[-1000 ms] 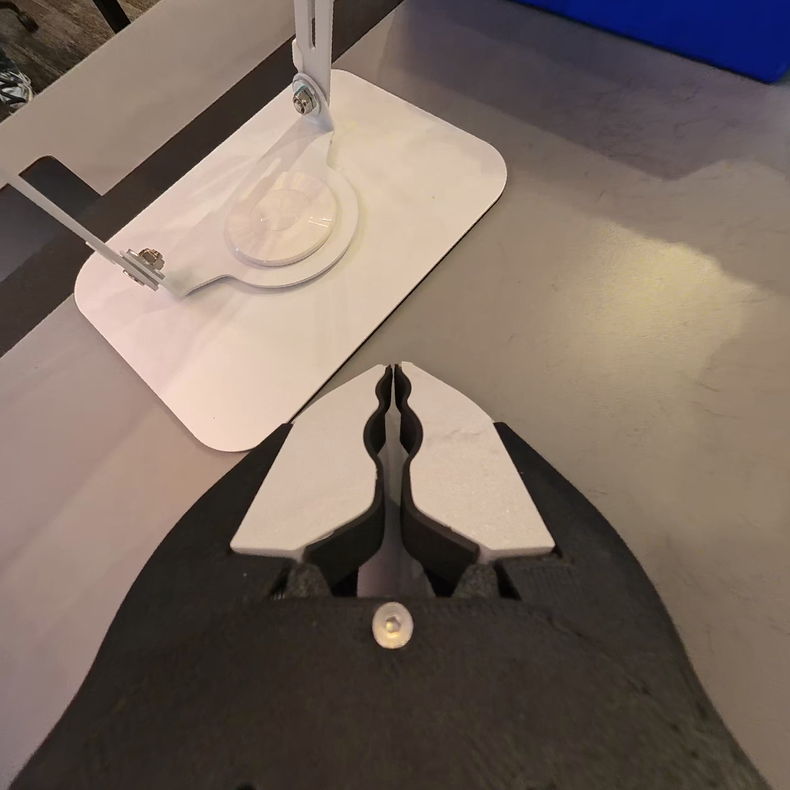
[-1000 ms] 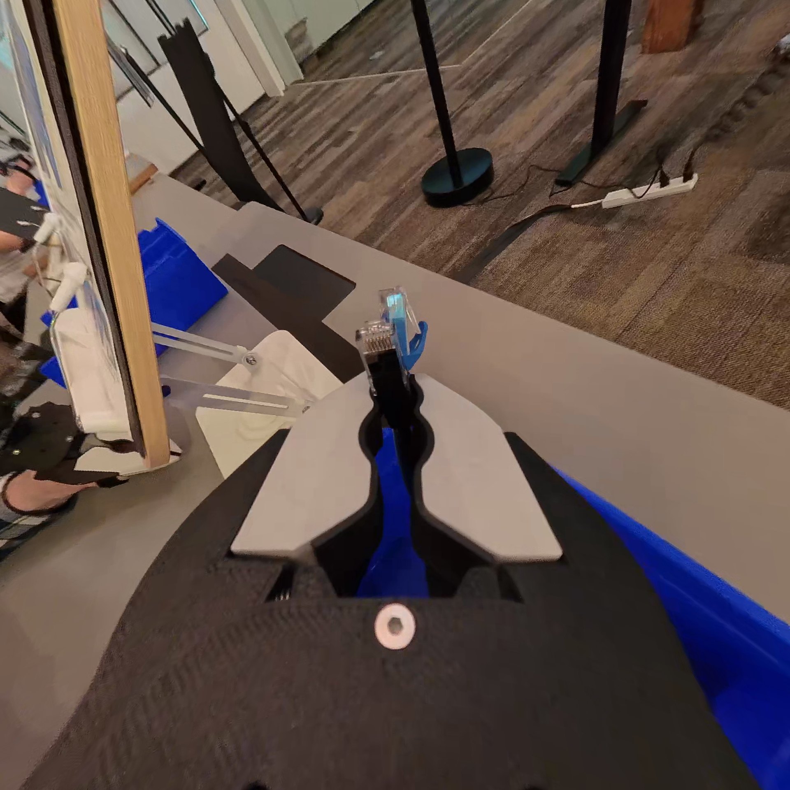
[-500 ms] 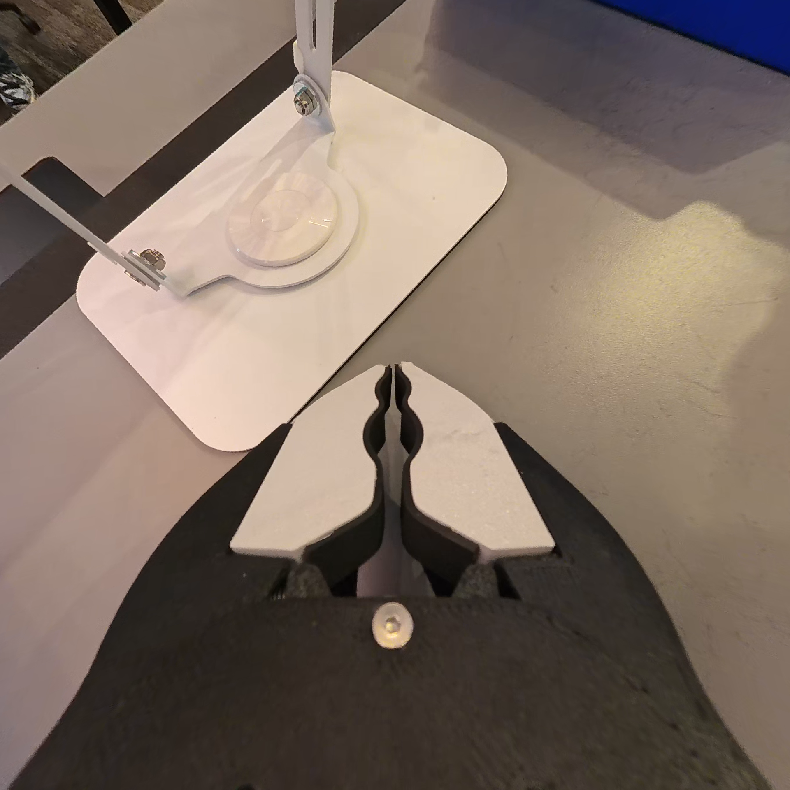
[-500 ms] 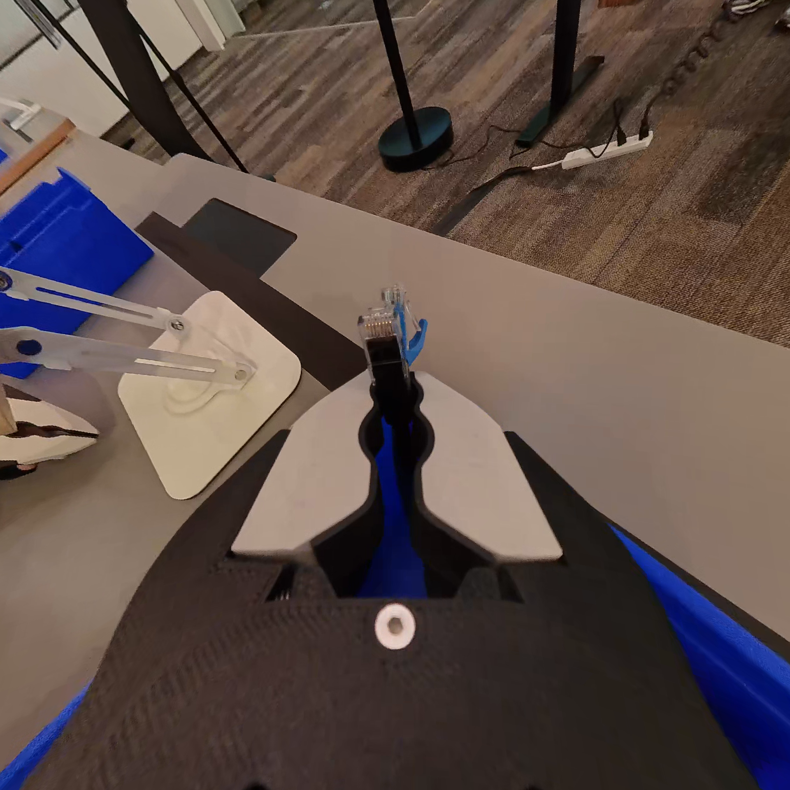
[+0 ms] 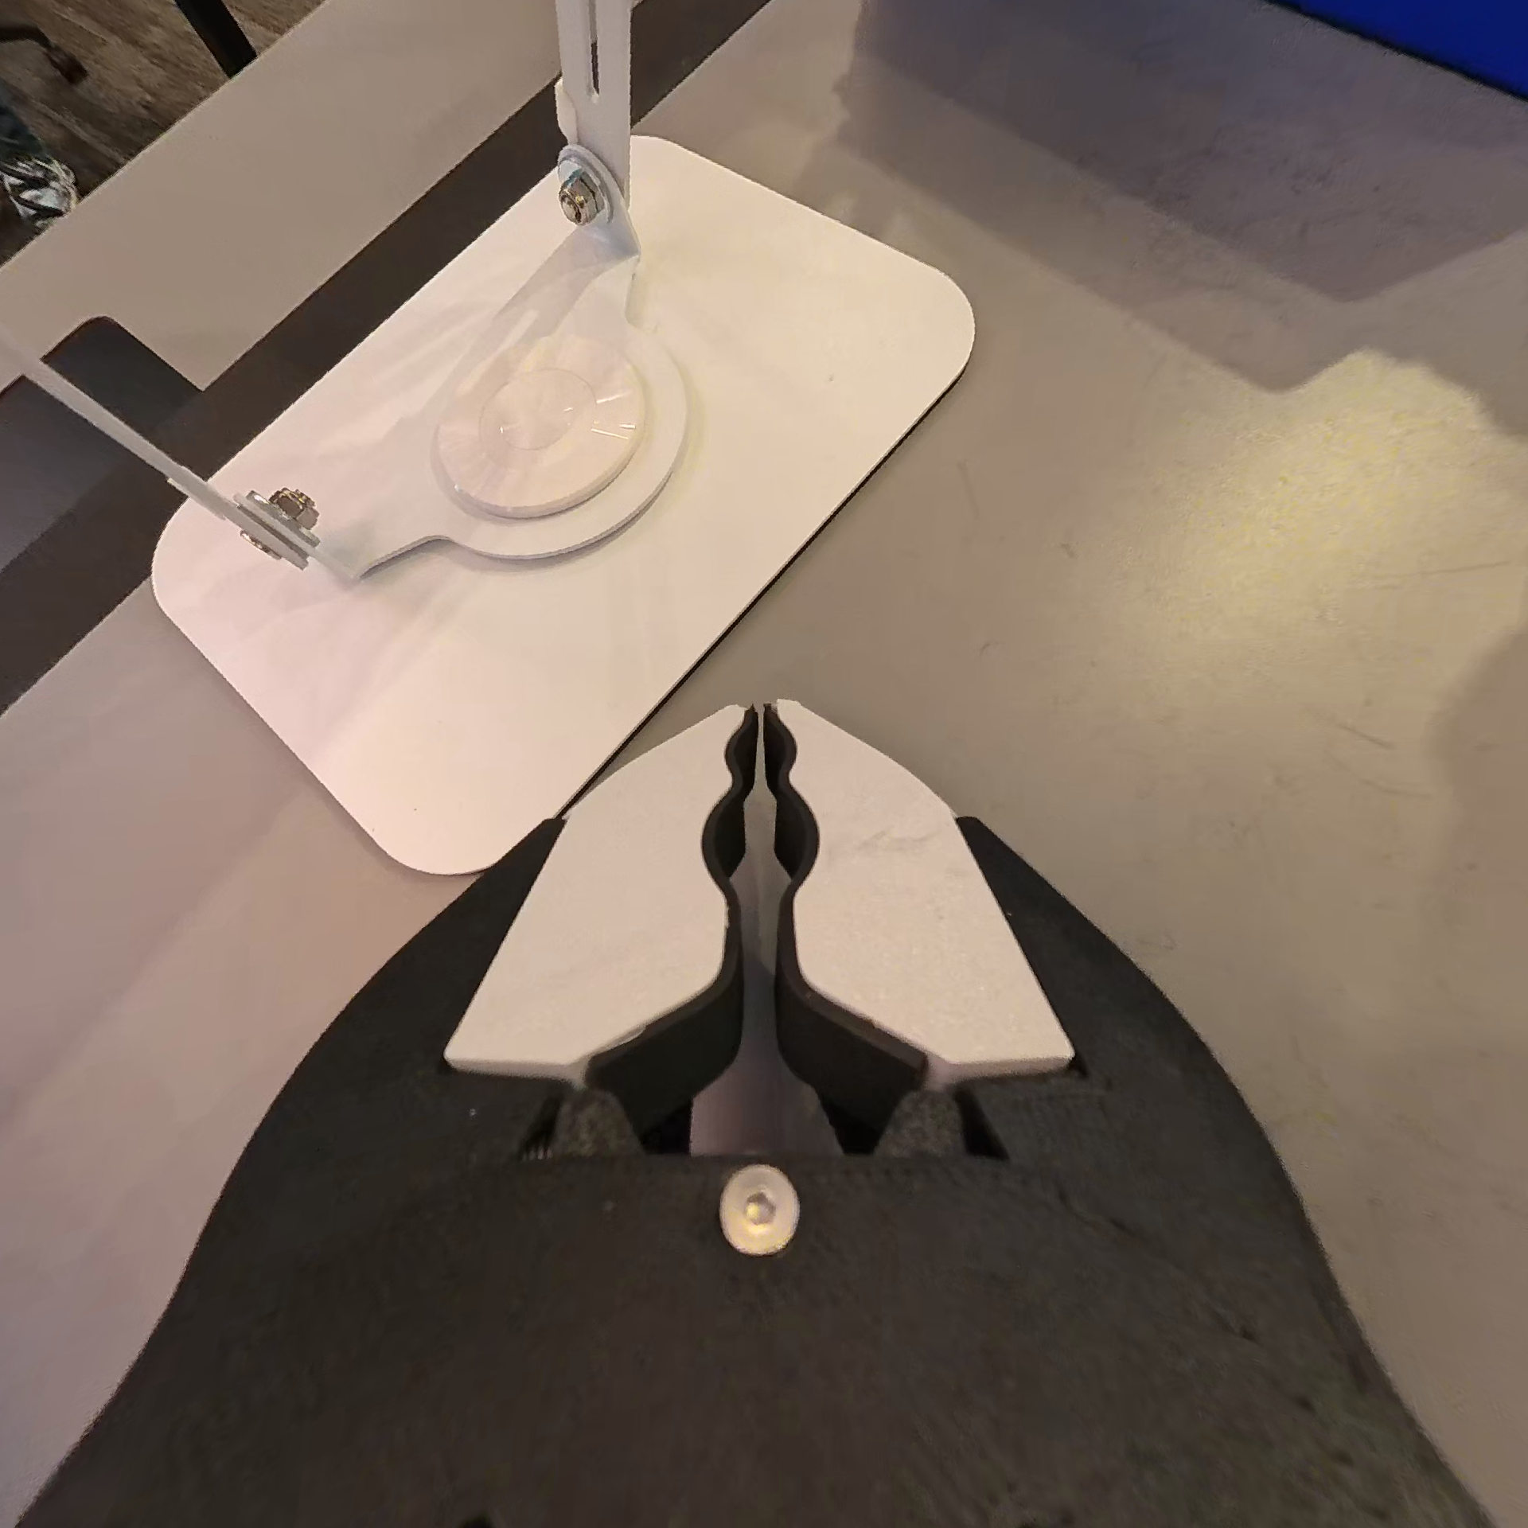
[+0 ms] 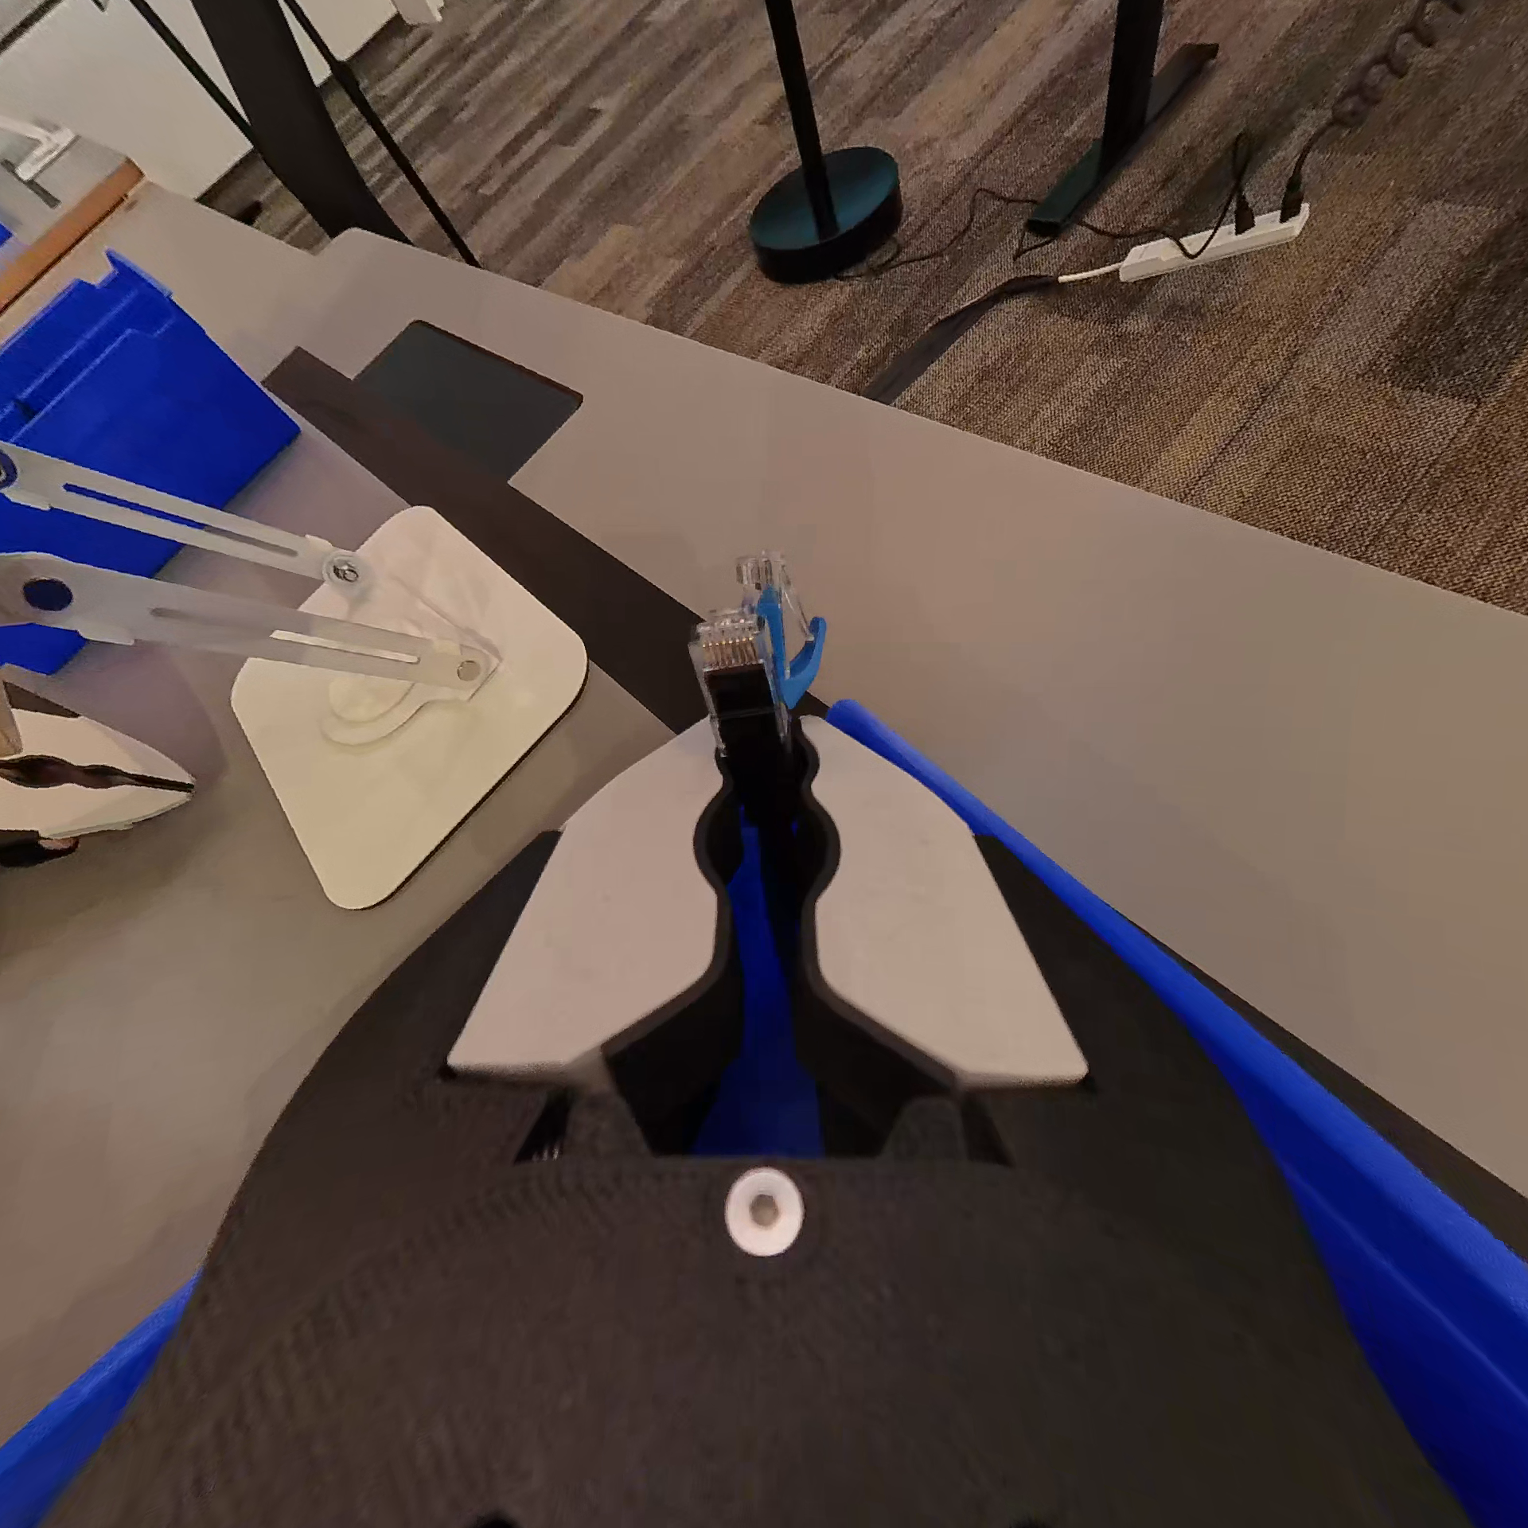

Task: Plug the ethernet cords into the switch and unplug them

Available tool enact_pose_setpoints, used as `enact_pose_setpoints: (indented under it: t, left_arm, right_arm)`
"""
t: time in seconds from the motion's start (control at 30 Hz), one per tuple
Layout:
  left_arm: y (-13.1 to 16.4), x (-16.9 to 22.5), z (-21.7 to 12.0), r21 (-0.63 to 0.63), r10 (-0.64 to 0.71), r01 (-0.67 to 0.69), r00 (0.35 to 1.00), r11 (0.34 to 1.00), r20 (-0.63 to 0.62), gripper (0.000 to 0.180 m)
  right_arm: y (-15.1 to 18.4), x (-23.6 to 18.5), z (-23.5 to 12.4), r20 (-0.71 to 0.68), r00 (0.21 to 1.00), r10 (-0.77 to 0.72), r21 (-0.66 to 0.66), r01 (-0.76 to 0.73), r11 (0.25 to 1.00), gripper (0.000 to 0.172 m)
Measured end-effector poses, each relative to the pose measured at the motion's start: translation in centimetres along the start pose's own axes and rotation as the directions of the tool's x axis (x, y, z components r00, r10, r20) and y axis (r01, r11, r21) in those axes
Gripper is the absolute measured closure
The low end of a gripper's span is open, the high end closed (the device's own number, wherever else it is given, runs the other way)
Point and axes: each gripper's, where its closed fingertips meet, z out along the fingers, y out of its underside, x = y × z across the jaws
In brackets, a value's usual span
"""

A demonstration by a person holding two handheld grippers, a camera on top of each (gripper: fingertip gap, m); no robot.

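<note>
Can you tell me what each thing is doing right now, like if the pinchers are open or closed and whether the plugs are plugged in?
Left gripper: closed, empty.
Right gripper: clamped on two plugs.
Clear plug with black boot: unplugged, pointing up.
Clear plug with blue boot: unplugged, behind the black one.
White flat stand base: flat on the grey table.

Grey table [image 5: 1157,661] w/ white stand base [image 5: 513,661] and blue bin [image 6: 124,397] on it.

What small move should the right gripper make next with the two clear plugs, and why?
Probably carry the two clear ethernet plugs, clamped in the right gripper, onward in search of the switch: neither view shows it, only the grey table and a white stand base.
</note>
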Motion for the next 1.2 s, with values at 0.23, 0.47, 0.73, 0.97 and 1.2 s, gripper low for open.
enact_pose_setpoints:
  t: [0.23,0.47,0.73,0.97,1.2]
  left_arm:
    - [0.0,0.0,0.0,-0.002,0.0,0.0,1.0,1.0,0.0,0.179]
    - [0.0,0.1,0.0,-0.002,-0.001,0.001,1.0,1.0,-0.006,0.18]
    - [0.0,0.1,0.1,-0.005,0.008,-0.008,1.0,1.0,-0.004,0.179]
    - [0.0,0.1,0.0,-0.005,0.009,-0.009,1.0,1.0,-0.001,0.179]
    - [0.0,0.1,0.0,-0.002,0.006,-0.006,1.0,1.0,-0.011,0.179]
  right_arm:
    - [0.1,-0.4,0.0,0.009,1.0,0.0,-0.068,0.001,0.998,0.159]
    - [-0.3,-1.4,-2.6,0.027,1.0,-0.016,-0.248,0.022,0.968,0.127]
    - [3.1,1.0,-5.4,-0.104,0.969,-0.223,-0.576,0.124,0.808,0.13]
    - [7.8,4.4,-2.5,-0.125,0.92,-0.371,-0.749,0.157,0.643,0.163]
    - [1.9,1.7,-3.5,-0.106,0.927,-0.359,-0.522,0.255,0.814,0.166]
